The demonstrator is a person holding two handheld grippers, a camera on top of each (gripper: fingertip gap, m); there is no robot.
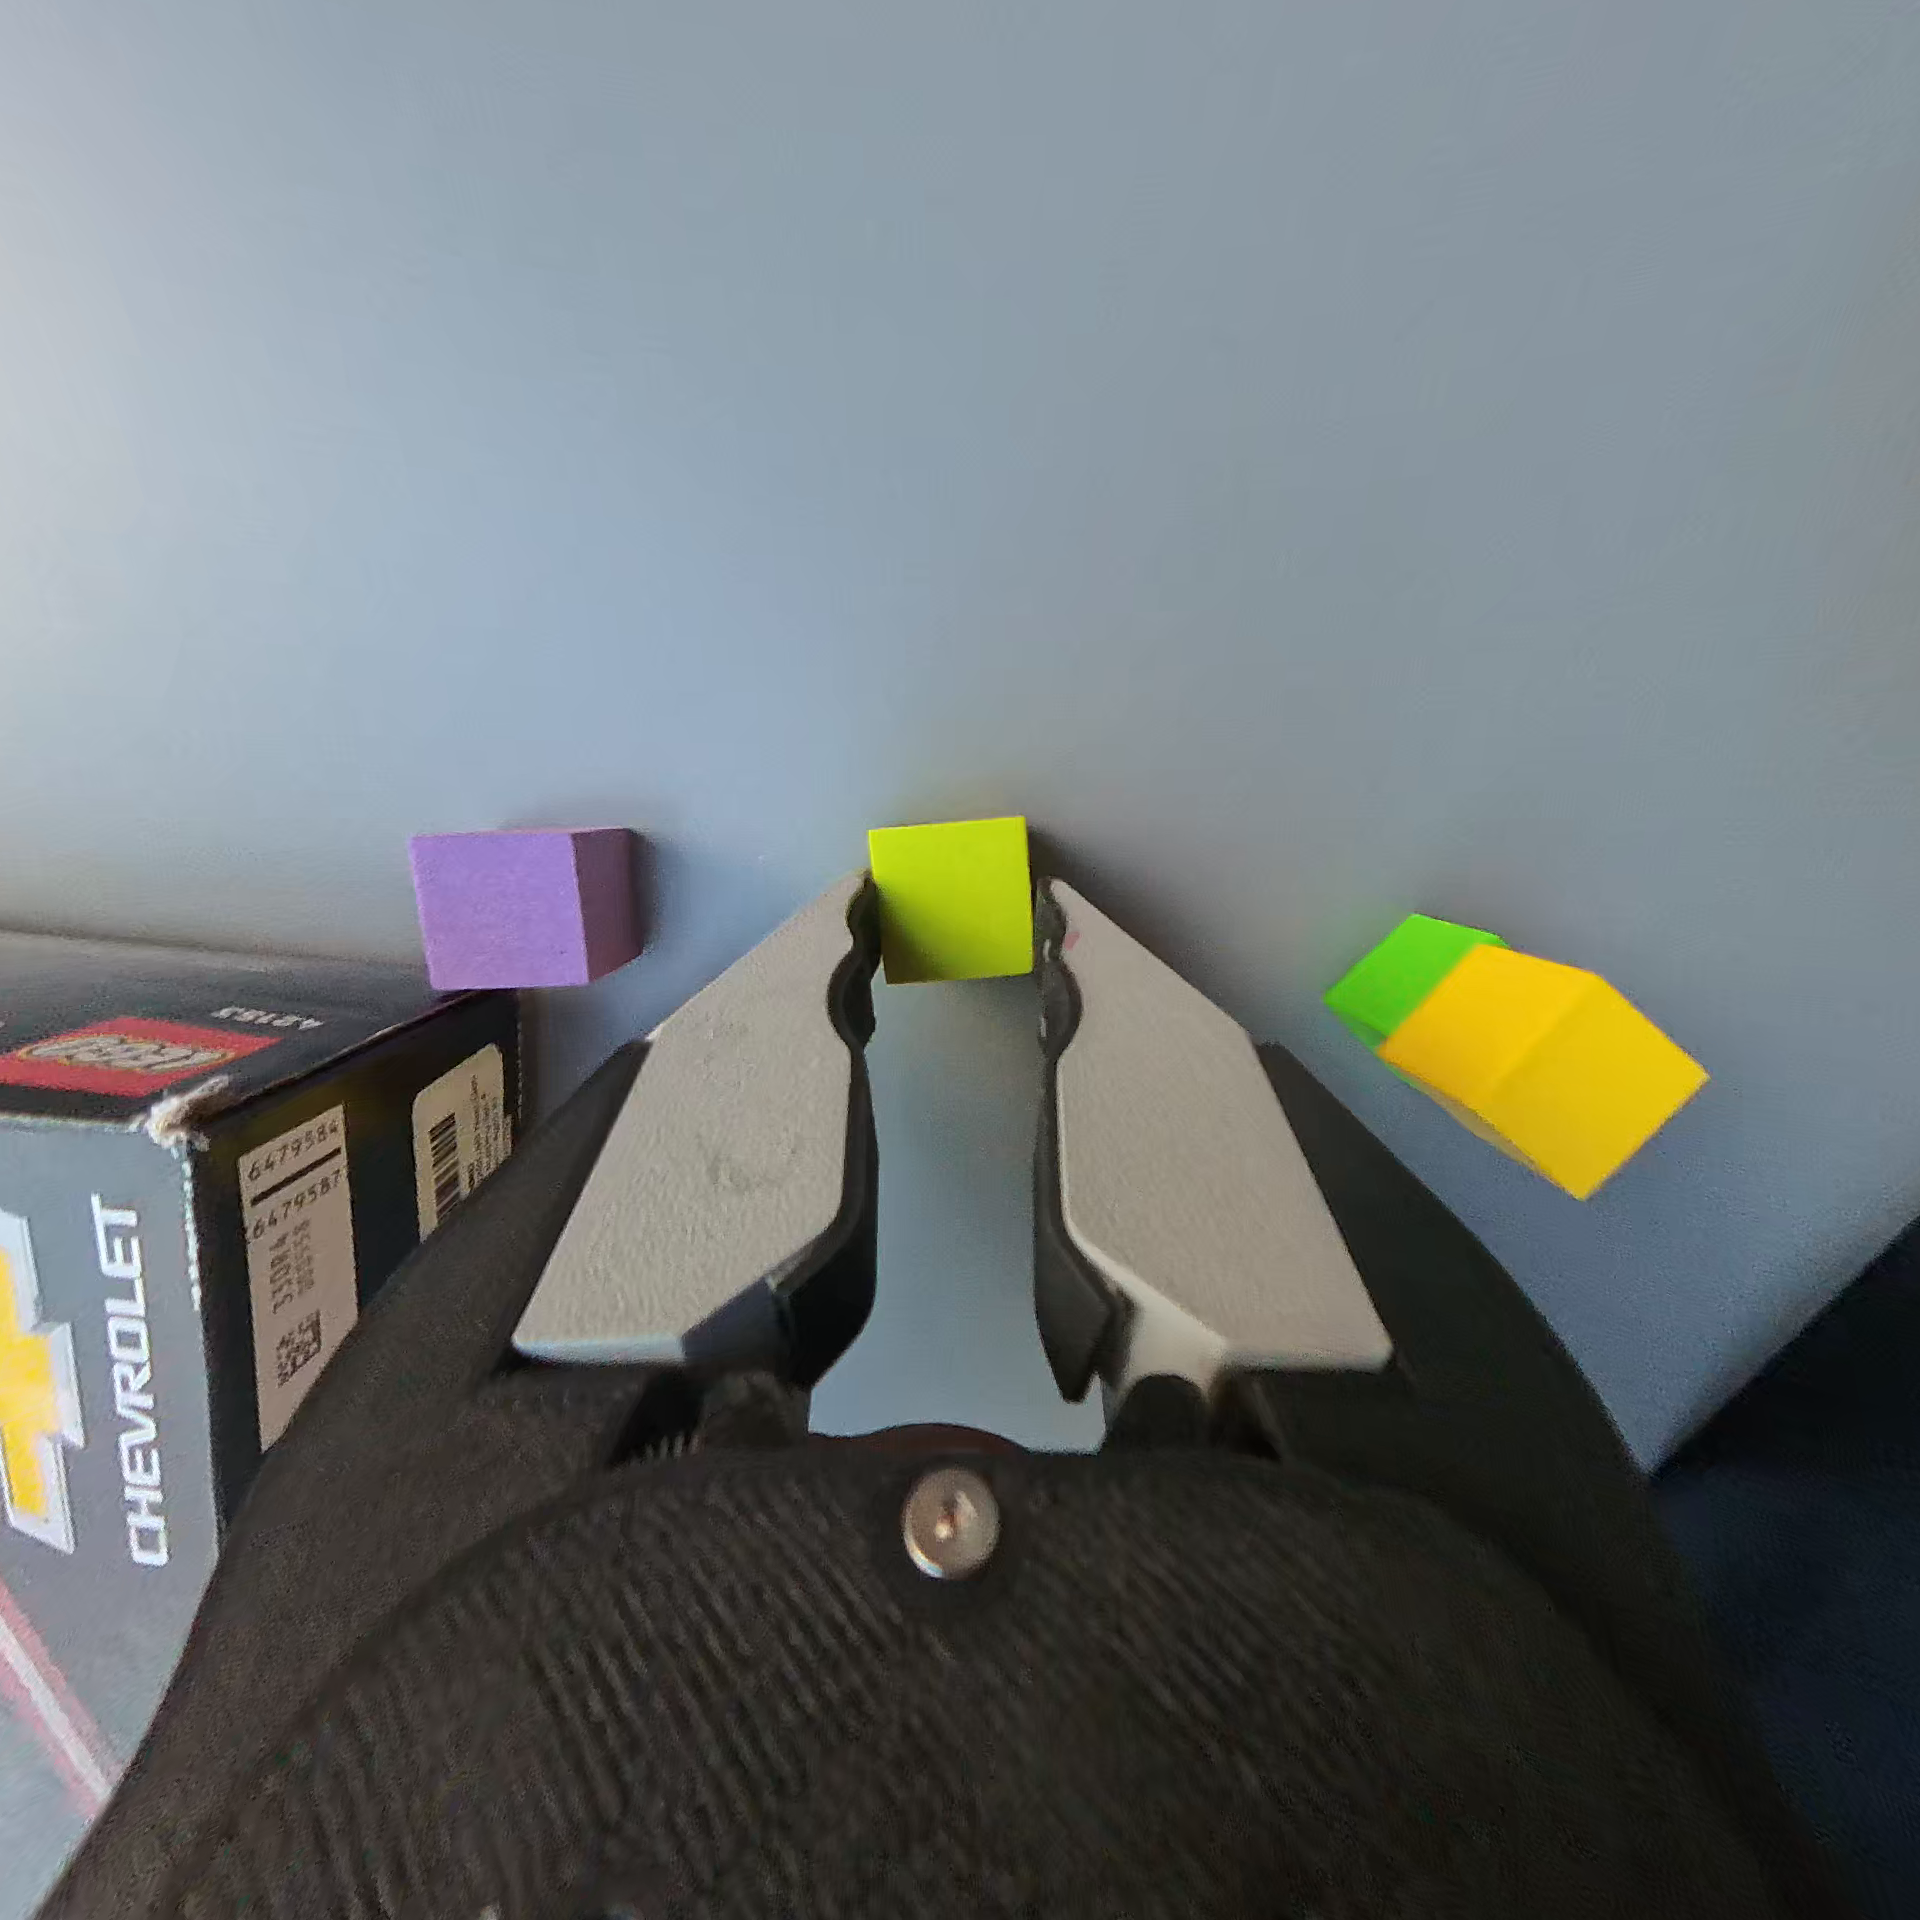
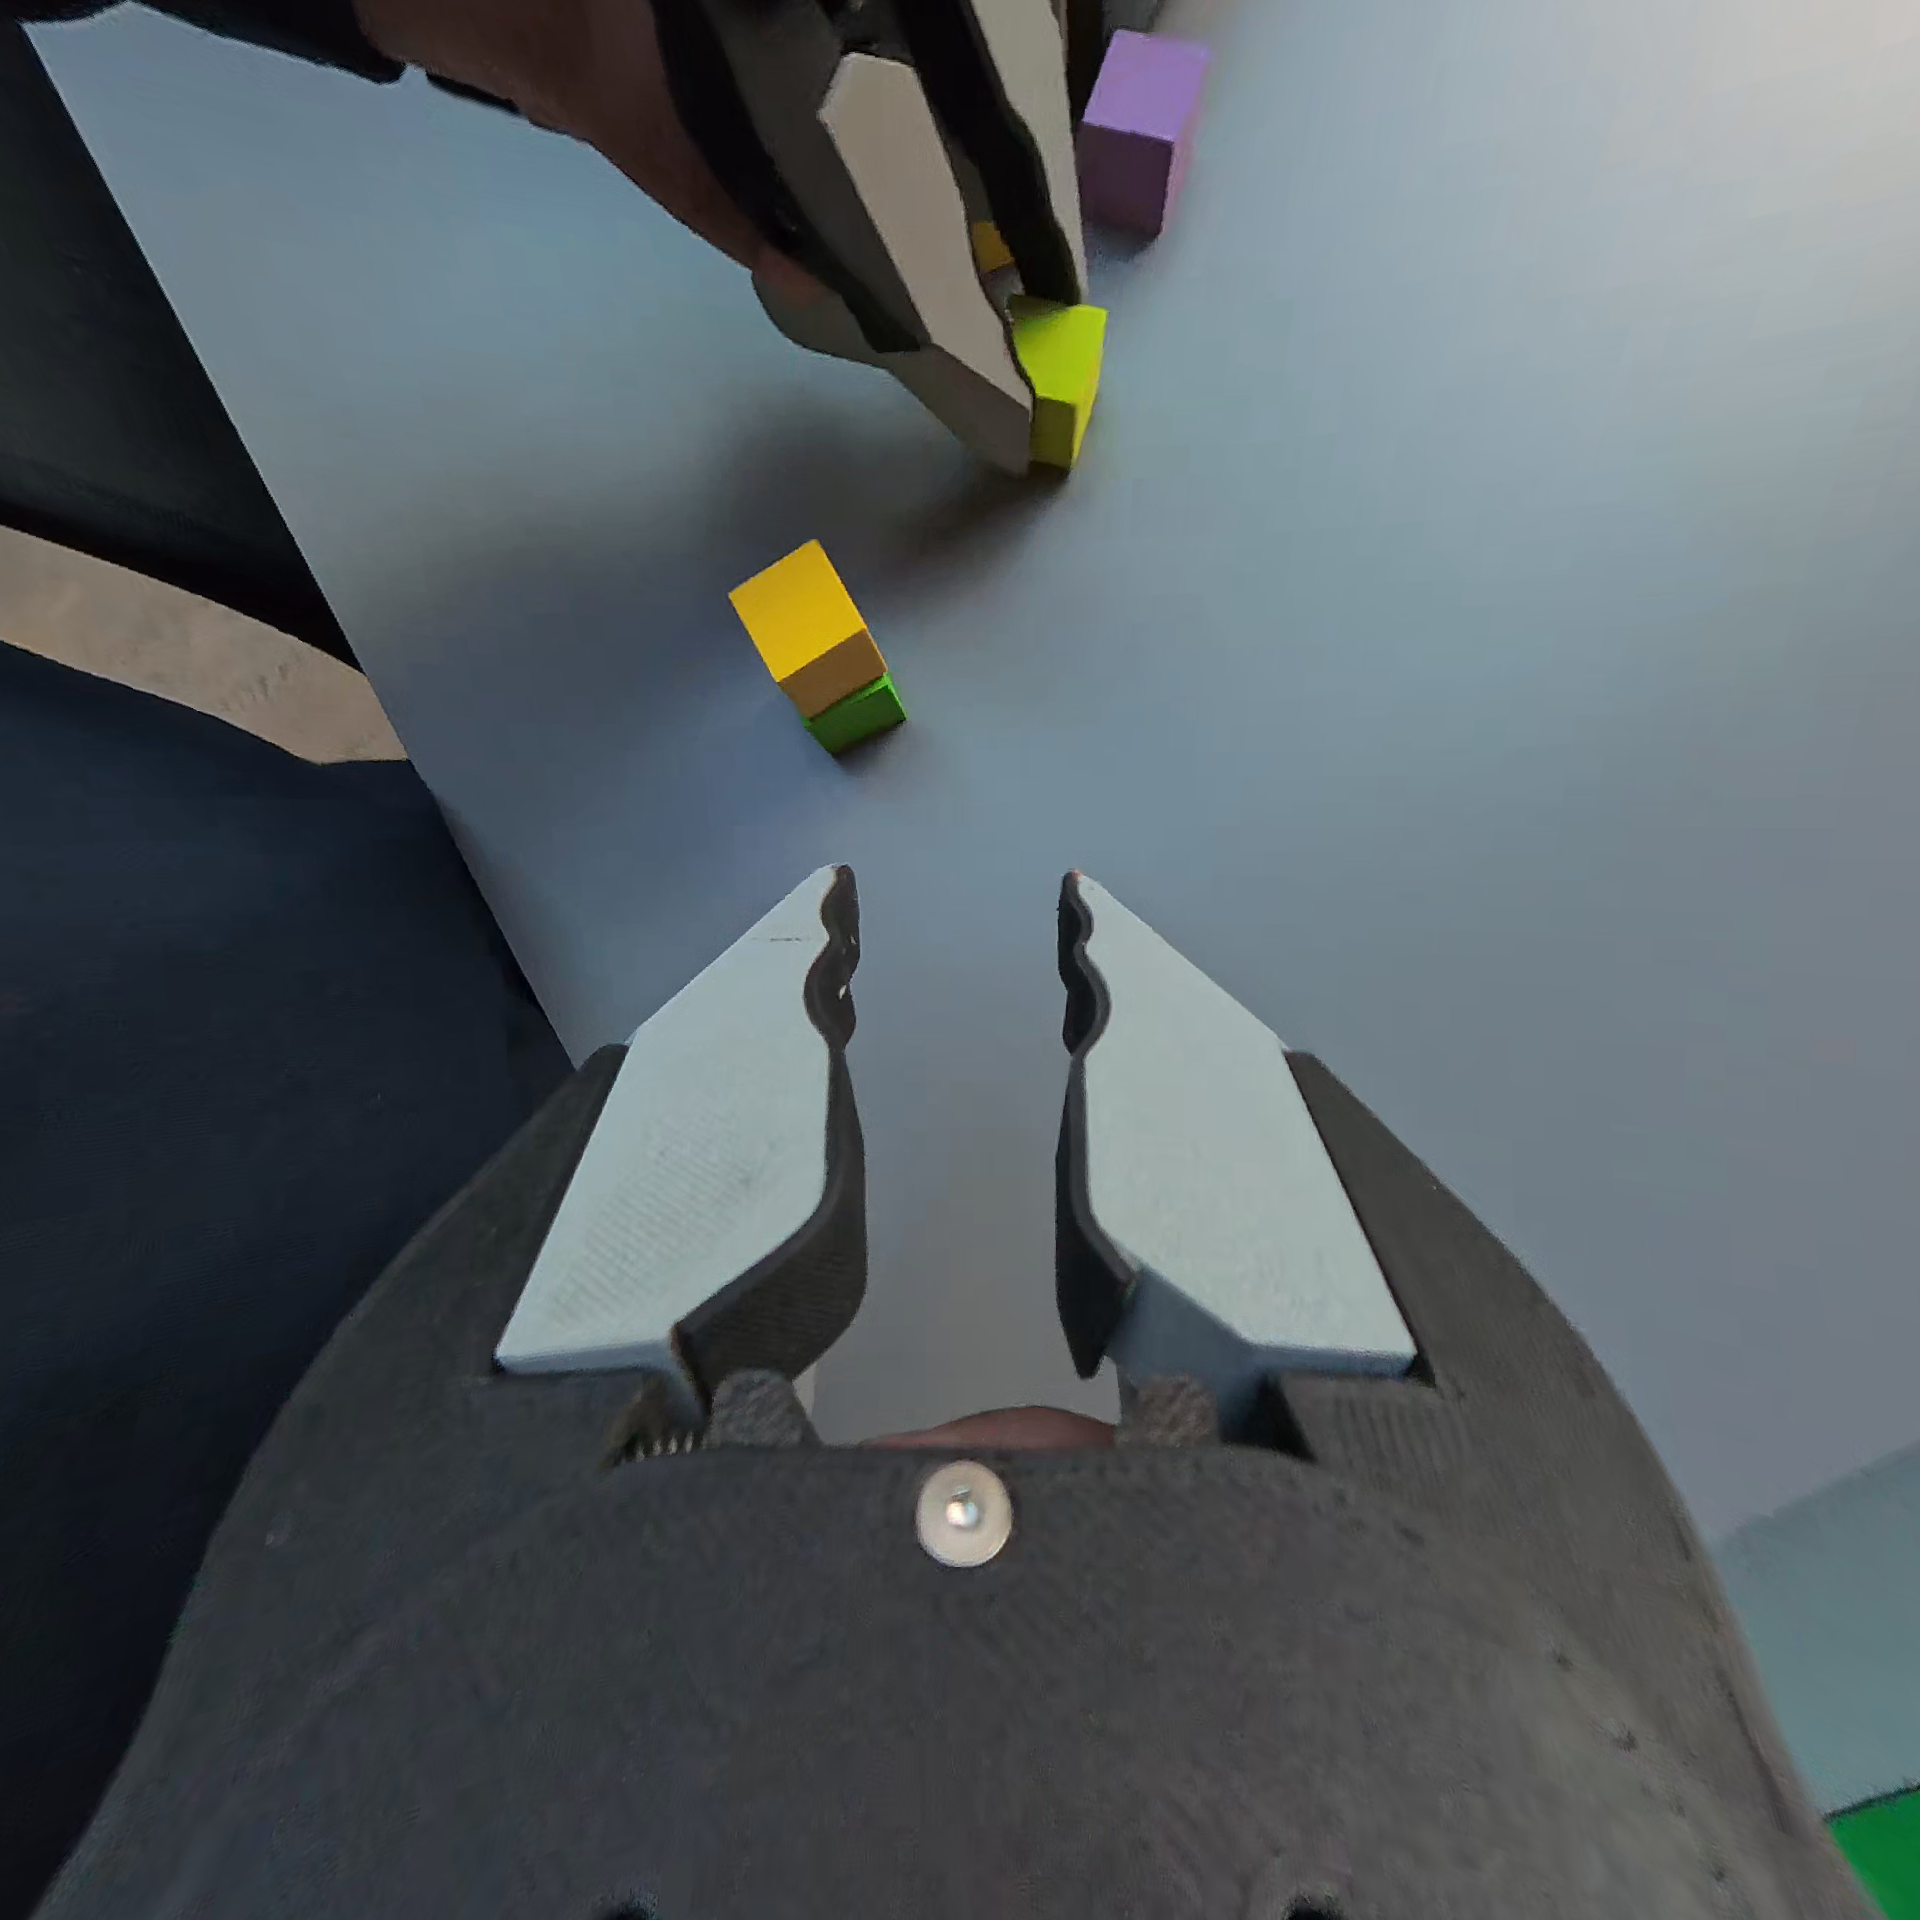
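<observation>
Before you lies a smooth, matte grey-blue table [image 2: 1455,727], lit softly from one side so that short shadows fall across it and its far part looks paler than its near part. Past its left edge in the right wrist view you see a dark navy floor [image 2: 208,1039] with a curved pale beige band [image 2: 187,655] crossing it, and the same dark floor shows beyond the table's near right corner in the left wrist view. At the lower right corner of the right wrist view a strip of bright green surface [image 2: 1881,1860] sits beyond the table's edge.
</observation>
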